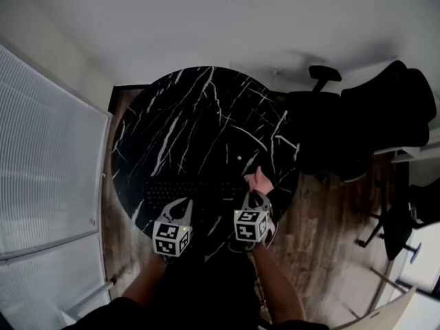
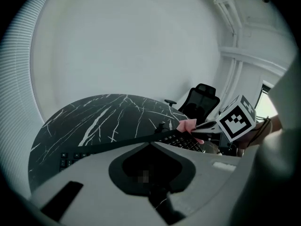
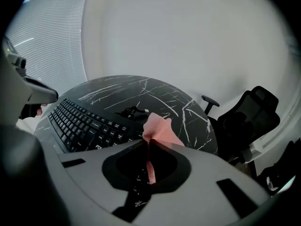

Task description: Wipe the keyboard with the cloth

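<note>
Pinching a pink cloth (image 3: 157,126) between clenched jaws, the right gripper (image 3: 146,141) sits at the right end of the keyboard (image 3: 82,124). A strip of cloth runs down between the two jaws. The rest bunches up past the tips, over the keyboard's right-end keys. Cannot tell whether the cloth touches the keys.

In the head view the keyboard (image 1: 196,188) is black and lies crosswise near the person's edge of a round black marble table (image 1: 206,115). The cloth (image 1: 259,180) shows as a pink tuft just past the keyboard's right end, with the right gripper (image 1: 253,196) on the keyboard's near side.

Left gripper (image 1: 182,203) is at the near edge of the keyboard, around its middle. In its own view the left gripper (image 2: 150,144) has its jaws drawn together with nothing seen between them. The tips are right at the keyboard's (image 2: 186,141) near edge; contact not clear. That view also shows the cloth (image 2: 188,125) and the right gripper's marker cube (image 2: 237,119) off toward the keyboard's right end.

A small dark cable (image 3: 131,112) lies on the table just behind the keyboard. A black office chair (image 1: 385,115) stands well beyond the keyboard's right end, off the table. White blinds (image 1: 41,163) are out past its left end.
</note>
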Motion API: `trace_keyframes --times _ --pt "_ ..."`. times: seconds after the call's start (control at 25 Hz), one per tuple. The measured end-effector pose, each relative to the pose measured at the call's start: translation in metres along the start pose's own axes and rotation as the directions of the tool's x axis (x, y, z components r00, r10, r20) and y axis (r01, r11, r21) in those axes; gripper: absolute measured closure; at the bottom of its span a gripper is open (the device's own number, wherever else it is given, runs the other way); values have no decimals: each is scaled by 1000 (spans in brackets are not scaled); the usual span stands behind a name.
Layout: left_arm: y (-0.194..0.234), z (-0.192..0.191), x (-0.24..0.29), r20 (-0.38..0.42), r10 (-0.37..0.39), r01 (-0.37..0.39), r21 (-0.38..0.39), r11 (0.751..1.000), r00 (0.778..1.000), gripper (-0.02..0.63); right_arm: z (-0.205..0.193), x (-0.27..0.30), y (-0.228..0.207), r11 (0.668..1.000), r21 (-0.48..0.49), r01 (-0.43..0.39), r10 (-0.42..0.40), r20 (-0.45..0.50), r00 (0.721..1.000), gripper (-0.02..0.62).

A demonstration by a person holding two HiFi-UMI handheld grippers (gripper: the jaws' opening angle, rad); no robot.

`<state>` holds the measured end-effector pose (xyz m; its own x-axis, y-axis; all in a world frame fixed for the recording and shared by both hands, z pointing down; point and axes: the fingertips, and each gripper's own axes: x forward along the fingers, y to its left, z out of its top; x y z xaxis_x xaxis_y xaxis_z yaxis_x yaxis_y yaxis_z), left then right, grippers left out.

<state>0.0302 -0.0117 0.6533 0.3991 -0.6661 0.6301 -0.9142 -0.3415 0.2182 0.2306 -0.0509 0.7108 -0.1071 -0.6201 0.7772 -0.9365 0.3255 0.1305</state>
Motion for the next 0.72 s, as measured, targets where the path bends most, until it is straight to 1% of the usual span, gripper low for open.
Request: trace_keyframes --times 0.2,0.32,0.72 --pt "12 -7 -4 -14 -2 1 -12 1000 1000 607 -2 6 11 999 18 -31 32 -36 999 589" --pt "18 -9 -4 -15 -5 4 -16 1000 1000 607 -4 12 17 999 21 -34 35 -52 998 589" --pt "37 -15 -3 -19 -11 10 -58 998 1000 607 5 18 42 999 0 -41 41 -74 996 589"
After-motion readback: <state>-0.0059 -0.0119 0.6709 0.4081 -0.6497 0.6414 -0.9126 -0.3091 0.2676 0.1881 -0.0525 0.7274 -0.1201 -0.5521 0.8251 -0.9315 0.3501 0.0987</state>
